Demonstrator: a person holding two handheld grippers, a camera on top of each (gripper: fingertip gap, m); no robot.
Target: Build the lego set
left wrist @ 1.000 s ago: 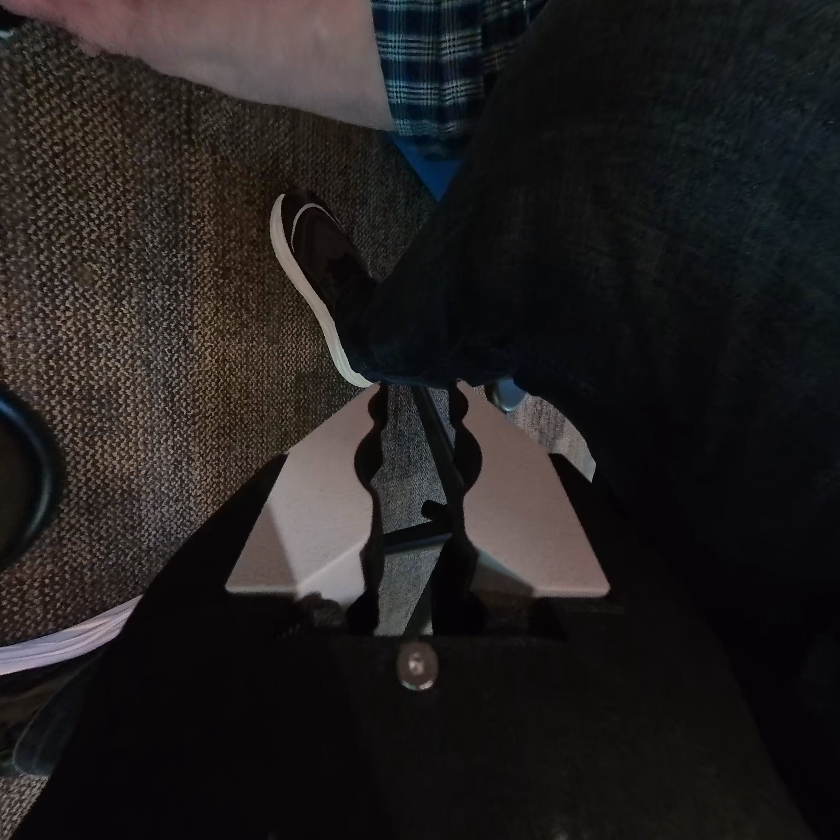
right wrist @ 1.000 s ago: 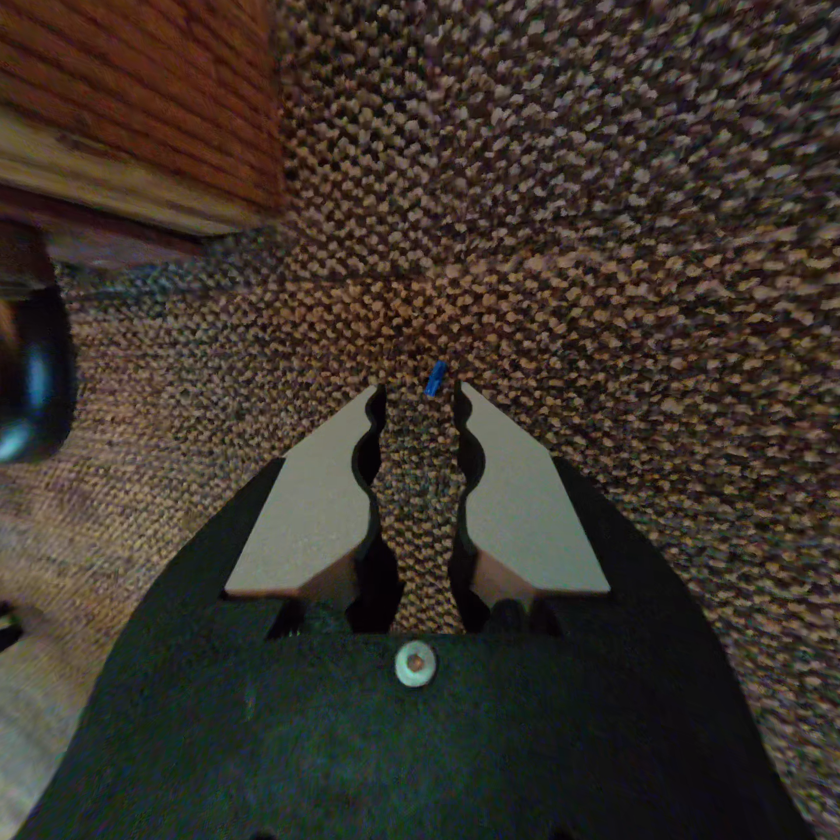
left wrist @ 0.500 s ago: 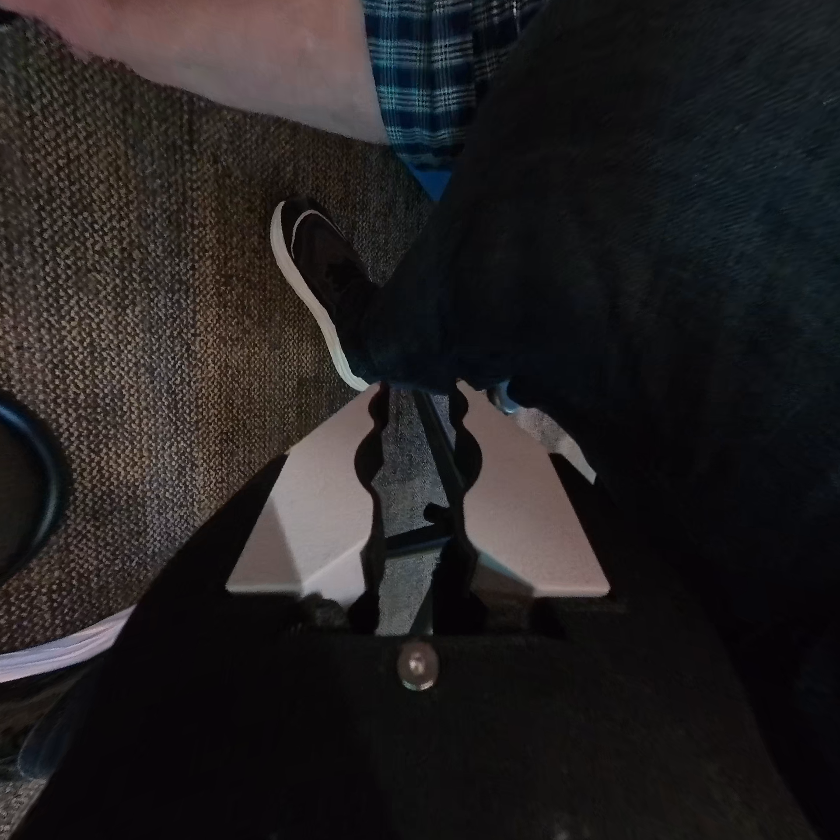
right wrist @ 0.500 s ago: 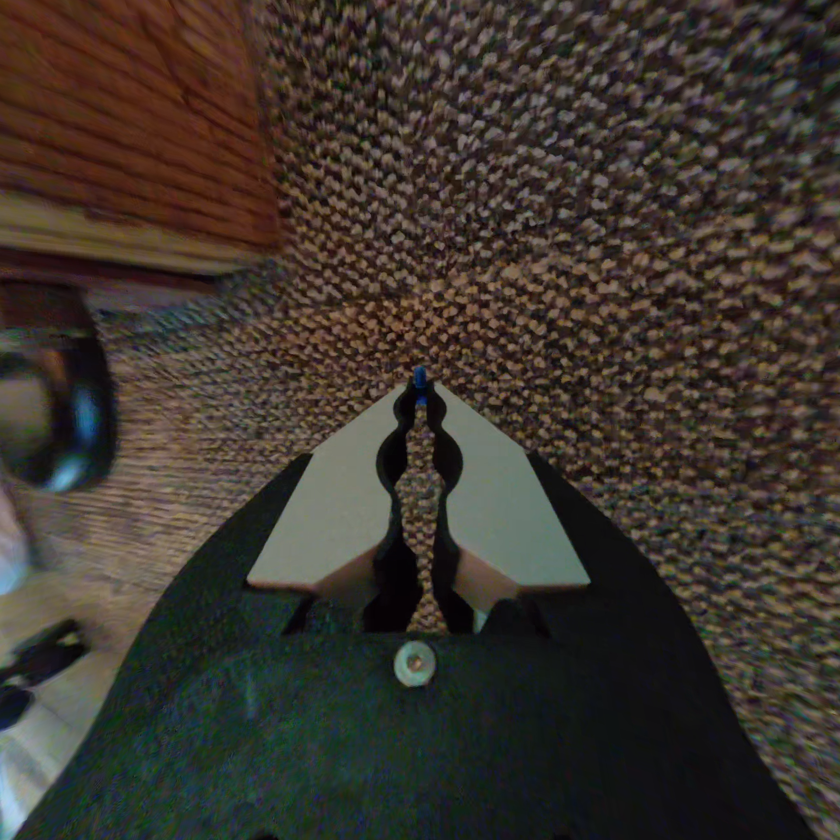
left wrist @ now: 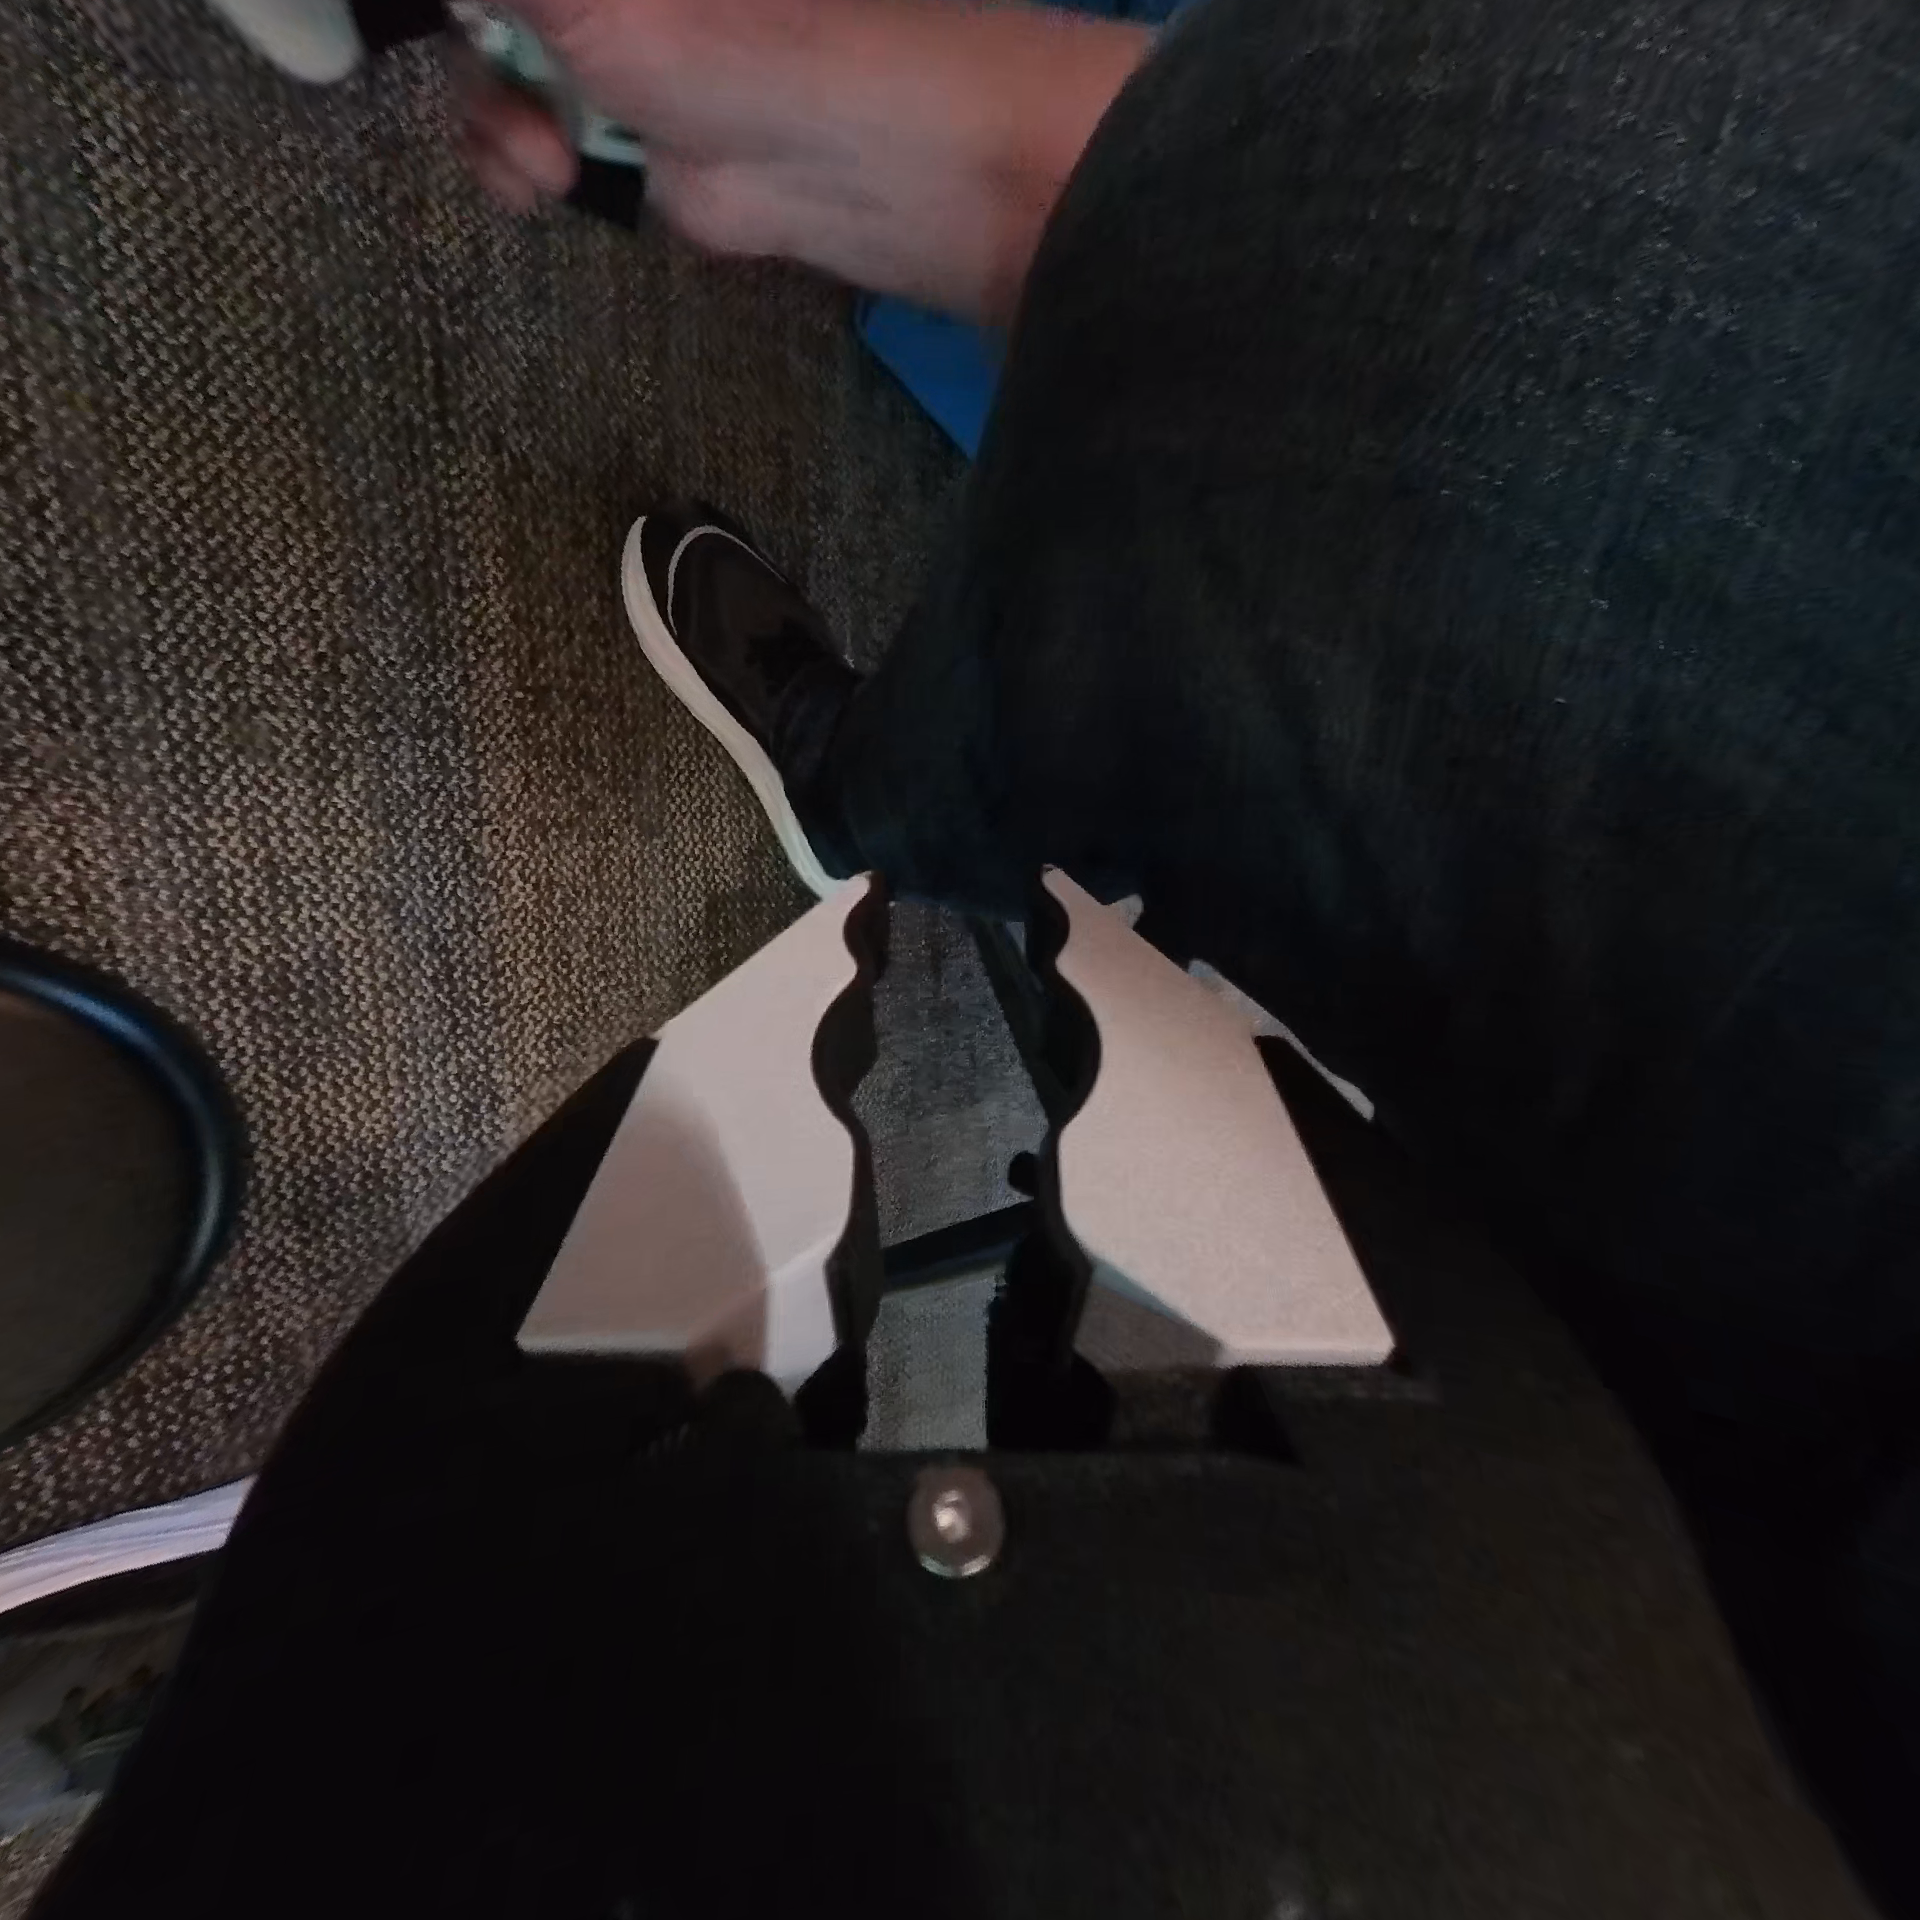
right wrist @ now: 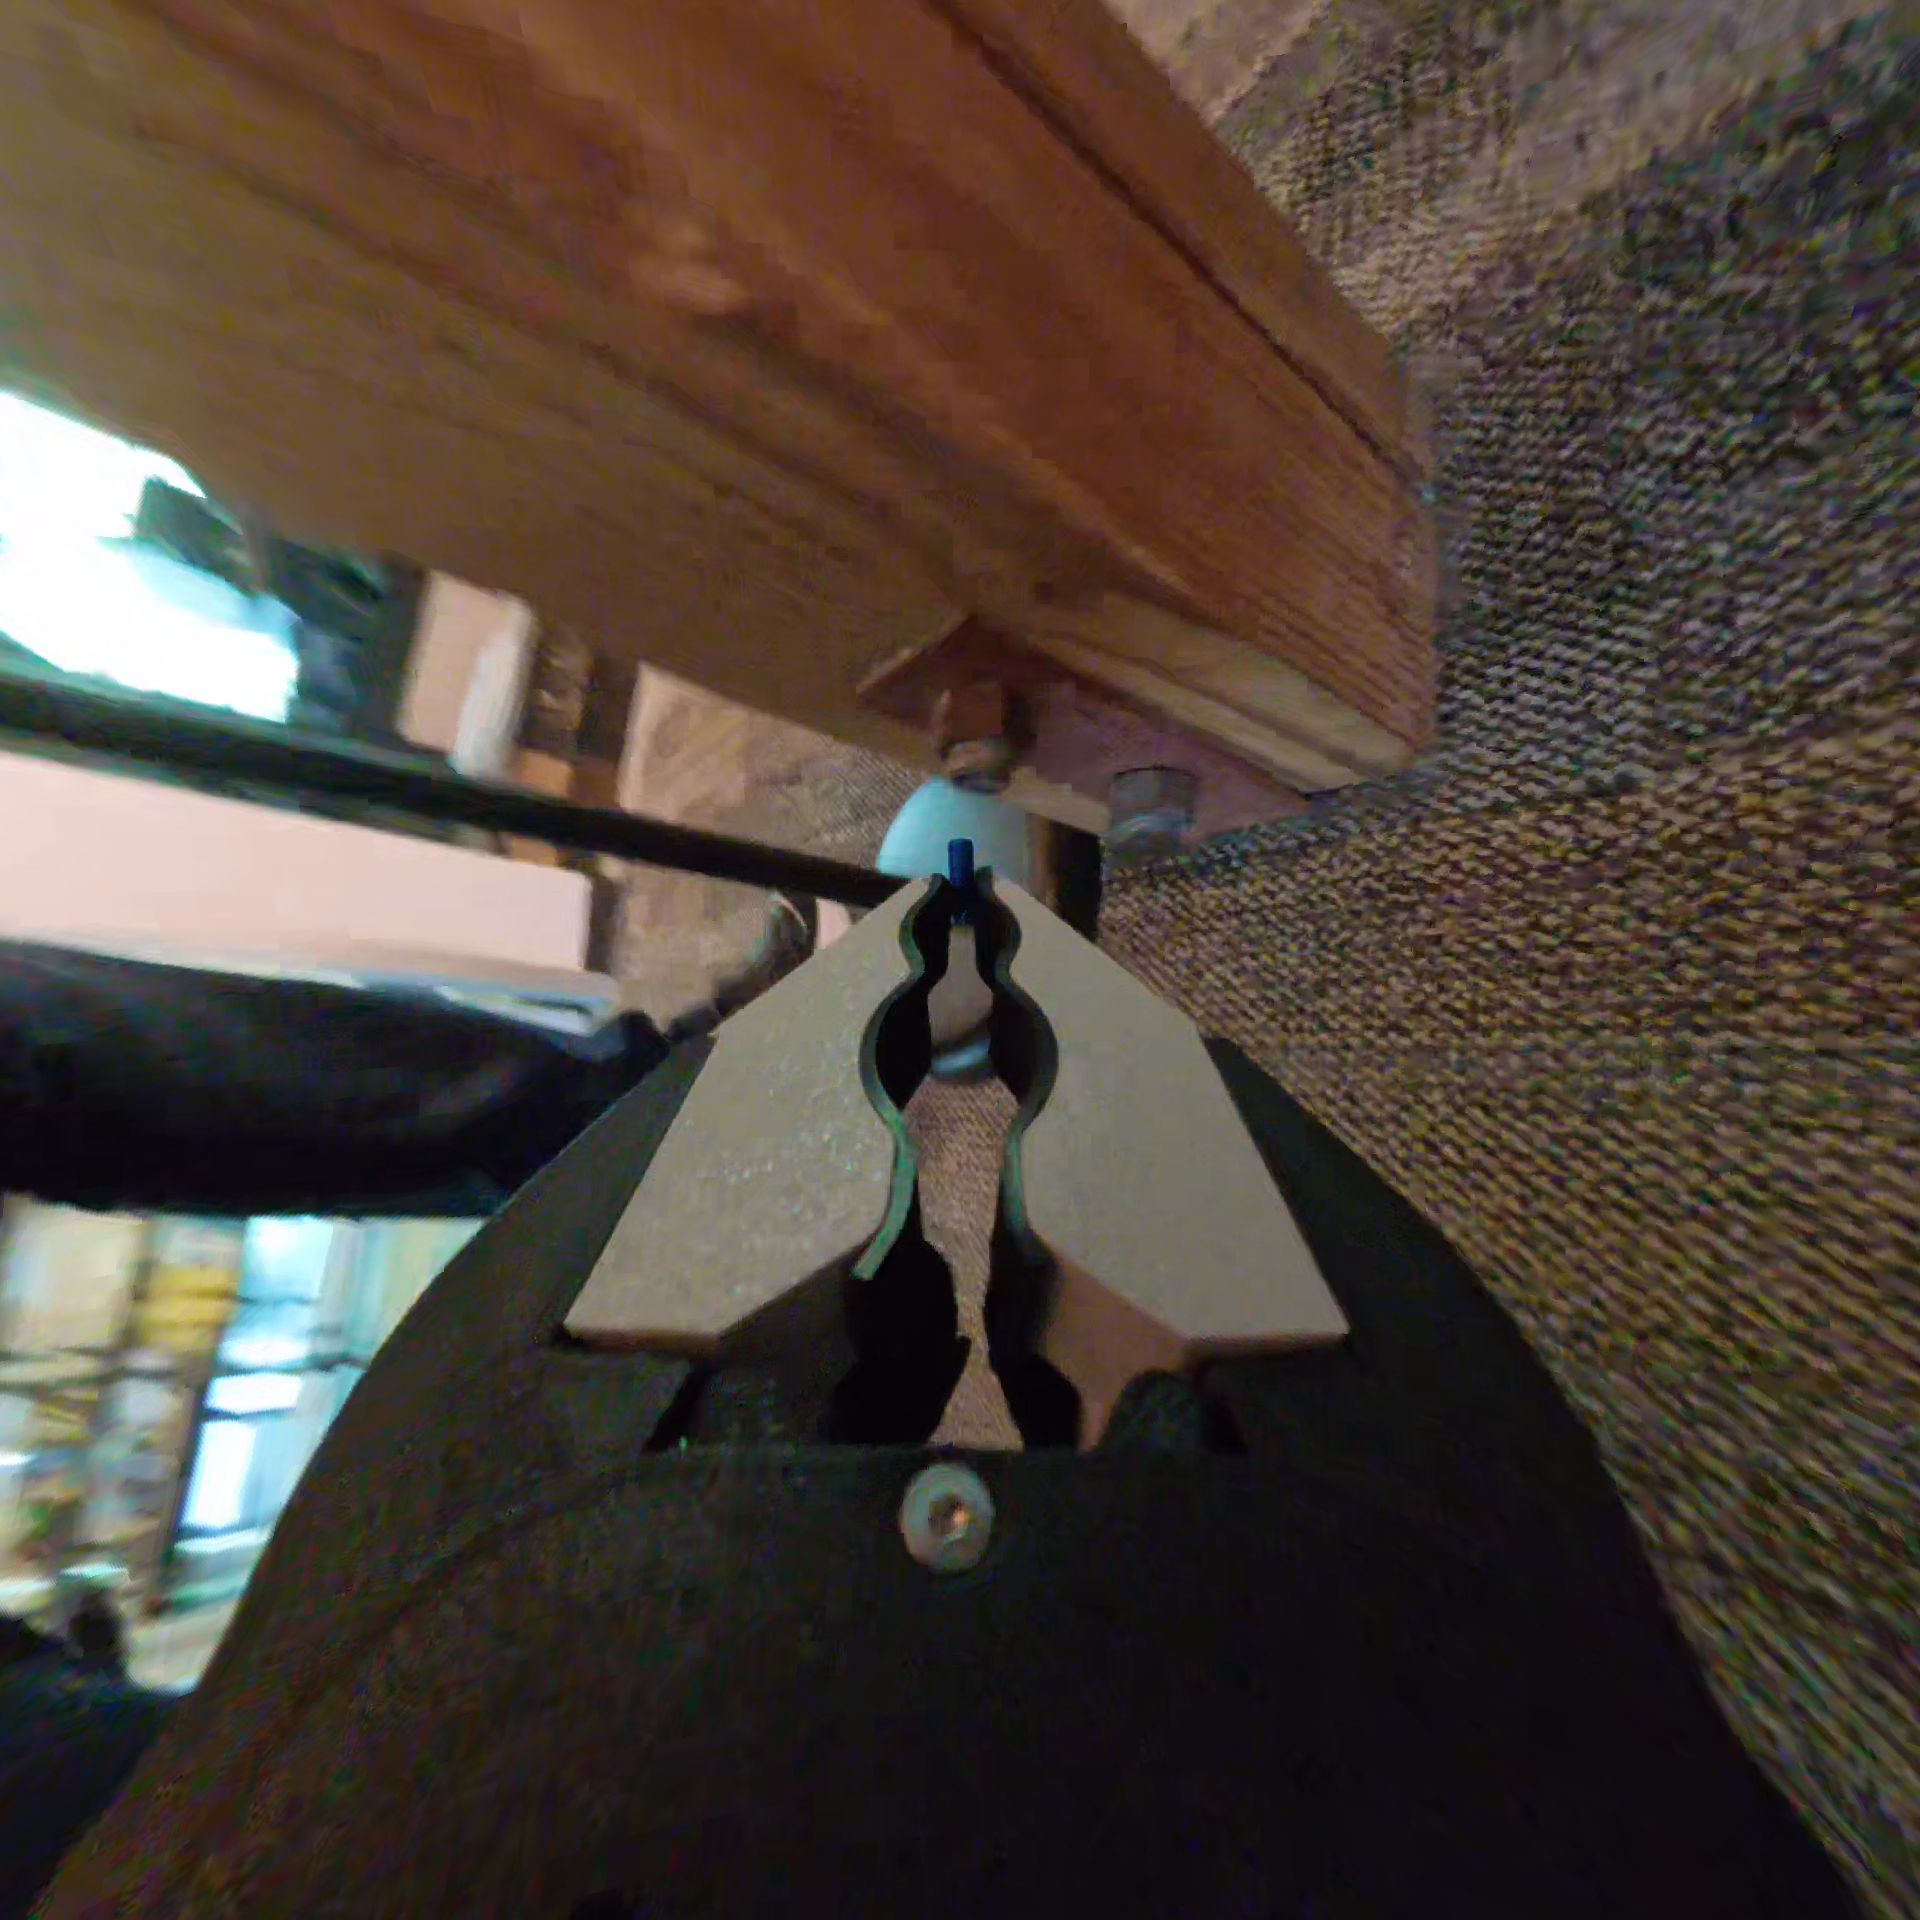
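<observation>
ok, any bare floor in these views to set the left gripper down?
Left wrist view: open carpet between the shoe and the dark ring. Crowded right, by the dark-trousered leg. The hand crosses the top. Right wrist view: carpet right of the wooden furniture is bare.

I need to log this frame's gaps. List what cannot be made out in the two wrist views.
- Blue piece, right wrist view: too small, mostly hidden between the right gripper fingertips; its shape is unclear.
- The lego set: in neither view.
- Hand, left wrist view: blurred and cut by the top edge; what it holds is unclear.
- Black bar between the left gripper fingers: dark, hidden by the trouser leg.
</observation>
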